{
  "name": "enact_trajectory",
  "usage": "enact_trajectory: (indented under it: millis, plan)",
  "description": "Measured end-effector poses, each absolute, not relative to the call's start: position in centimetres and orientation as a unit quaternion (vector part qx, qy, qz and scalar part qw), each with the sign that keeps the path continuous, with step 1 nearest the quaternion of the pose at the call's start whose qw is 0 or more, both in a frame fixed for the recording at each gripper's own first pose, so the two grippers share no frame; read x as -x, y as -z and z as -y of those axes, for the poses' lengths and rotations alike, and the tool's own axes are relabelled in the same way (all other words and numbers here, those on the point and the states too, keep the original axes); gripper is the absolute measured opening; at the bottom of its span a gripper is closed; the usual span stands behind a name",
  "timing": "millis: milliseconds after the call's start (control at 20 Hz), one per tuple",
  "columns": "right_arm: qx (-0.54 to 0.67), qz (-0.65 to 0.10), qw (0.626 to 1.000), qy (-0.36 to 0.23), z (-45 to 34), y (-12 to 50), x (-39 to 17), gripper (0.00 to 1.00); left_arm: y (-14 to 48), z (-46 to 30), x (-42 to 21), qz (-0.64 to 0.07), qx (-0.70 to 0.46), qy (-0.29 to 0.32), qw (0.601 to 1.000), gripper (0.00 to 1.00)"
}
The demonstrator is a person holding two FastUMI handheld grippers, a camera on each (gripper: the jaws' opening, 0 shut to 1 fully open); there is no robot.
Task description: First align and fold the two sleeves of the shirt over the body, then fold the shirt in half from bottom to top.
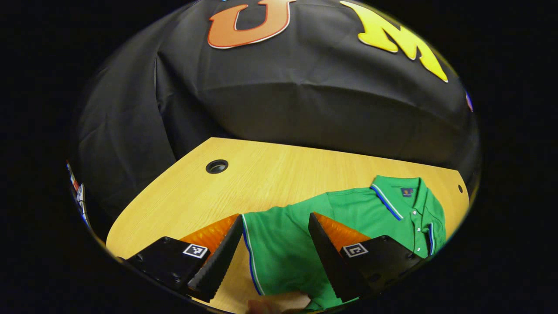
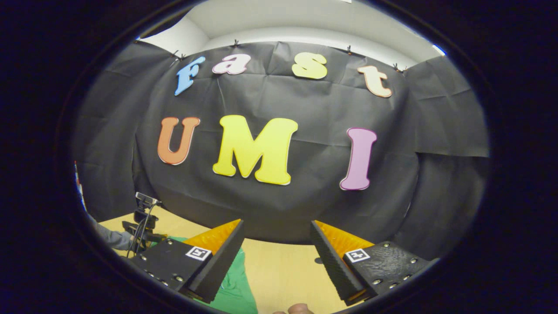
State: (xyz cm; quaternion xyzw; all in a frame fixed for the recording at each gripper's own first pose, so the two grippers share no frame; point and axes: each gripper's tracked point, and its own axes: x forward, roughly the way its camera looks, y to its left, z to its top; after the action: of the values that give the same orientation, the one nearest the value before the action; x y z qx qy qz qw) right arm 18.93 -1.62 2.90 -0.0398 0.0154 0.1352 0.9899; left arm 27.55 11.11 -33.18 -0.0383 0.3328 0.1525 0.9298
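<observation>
green shirt (image 1: 348, 218) flat on table (image 1: 261, 174), sleeves seemingly unfolded

shirt (image 1: 348, 218) flat on the table (image 1: 261, 174)
collar (image 1: 403, 196) toward the far right, sleeve (image 1: 279, 244) reaching left, cable hole (image 1: 216, 166) off to its far left.

Left gripper view angled down over table (image 1: 261, 174), right gripper view raised toward wall, both sharing shirt (image 1: 305, 235)

Recording booth, black cloth wall (image 2: 436, 113), wood table (image 1: 261, 179), cam rig (image 2: 144, 209)
</observation>
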Motion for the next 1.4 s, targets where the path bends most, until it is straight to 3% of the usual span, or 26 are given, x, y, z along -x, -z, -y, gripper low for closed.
enact_trajectory:
  millis: [200, 400, 500, 550, 700, 750, 900, 1150, 1400]
  plan:
    - [0.031, -0.031, 0.993, -0.113, 3.8, -2.6, -18.3, 0.96, 36.5, -12.2, -27.2, -0.405, 0.055, -0.188, 0.893, 0.96]
    - [-0.004, -0.051, 0.993, -0.106, 4.4, -2.1, -18.7, 0.98, 36.6, -11.8, -27.7, -0.397, 0.069, -0.198, 0.894, 1.00]
    - [-0.007, -0.052, 0.993, -0.109, 4.1, -2.5, -19.1, 0.96, 36.8, -12.0, -27.9, -0.406, 0.066, -0.178, 0.894, 0.95]
    - [-0.006, -0.051, 0.992, -0.111, 4.0, -2.7, -19.1, 0.96, 36.7, -11.5, -27.8, -0.413, 0.060, -0.161, 0.894, 0.85]
    - [-0.004, -0.055, 0.992, -0.113, 4.0, -2.8, -19.1, 0.95, 36.5, -10.9, -28.1, -0.408, 0.073, -0.150, 0.898, 0.21]
    - [-0.003, -0.056, 0.992, -0.114, 3.9, -2.8, -19.0, 0.96, 36.4, -10.8, -28.0, -0.407, 0.078, -0.148, 0.898, 0.09]
    - [0.000, -0.051, 0.993, -0.111, 4.5, -3.2, -19.1, 0.96, 36.5, -10.3, -27.8, -0.417, 0.073, -0.133, 0.896, 0.04]
    - [-0.006, -0.057, 0.992, -0.112, 4.6, -2.9, -19.4, 0.95, 35.2, -8.2, -28.0, -0.405, 0.115, -0.123, 0.899, 0.04]
    - [-0.003, -0.054, 0.992, -0.115, 4.2, -3.0, -19.1, 0.96, 32.1, -5.4, -29.3, -0.379, 0.087, -0.081, 0.918, 0.04]
